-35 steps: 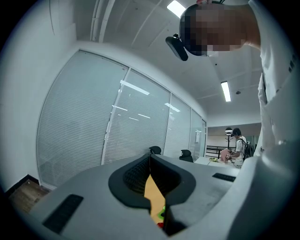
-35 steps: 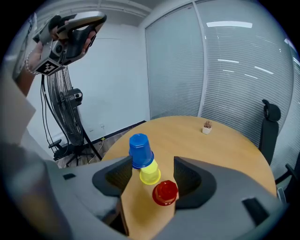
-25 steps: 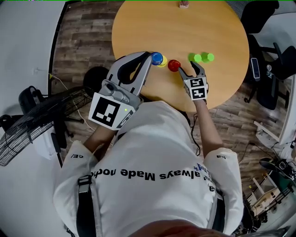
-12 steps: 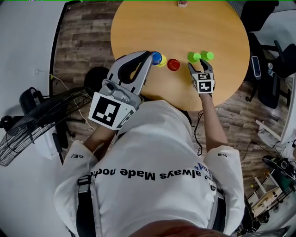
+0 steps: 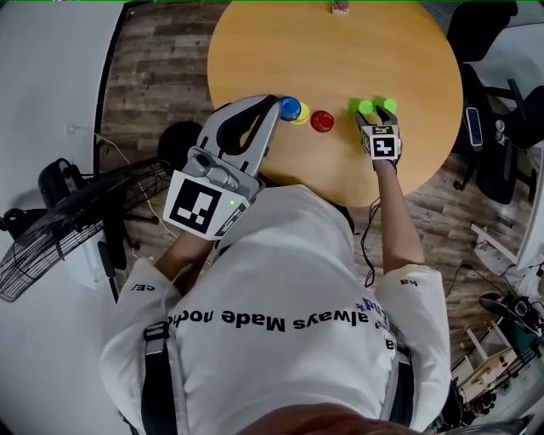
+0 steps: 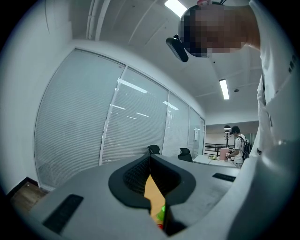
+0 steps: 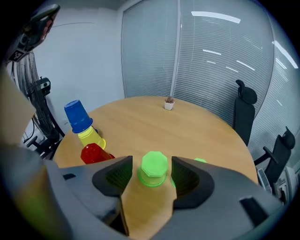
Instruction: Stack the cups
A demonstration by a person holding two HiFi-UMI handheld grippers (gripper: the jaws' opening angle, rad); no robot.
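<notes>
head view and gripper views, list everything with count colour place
table: 1, tan wood, round
green cups: 2, green, table's right
red cup: 1, red, left of them
yellow cup: 1, yellow, left of red
blue cup: 1, blue, atop yellow cup
small item: 1, pale, table's far edge
office chairs: 2, black, right of table
fan: 1, black, floor left
left gripper: grey, fingers shut, empty
right gripper: grey, fingers open around a green cup

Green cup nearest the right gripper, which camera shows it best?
Right gripper view: the green cup sits upside down, large, between the open jaws. The head view shows it tiny; the left gripper view shows only a green sliver.
</notes>
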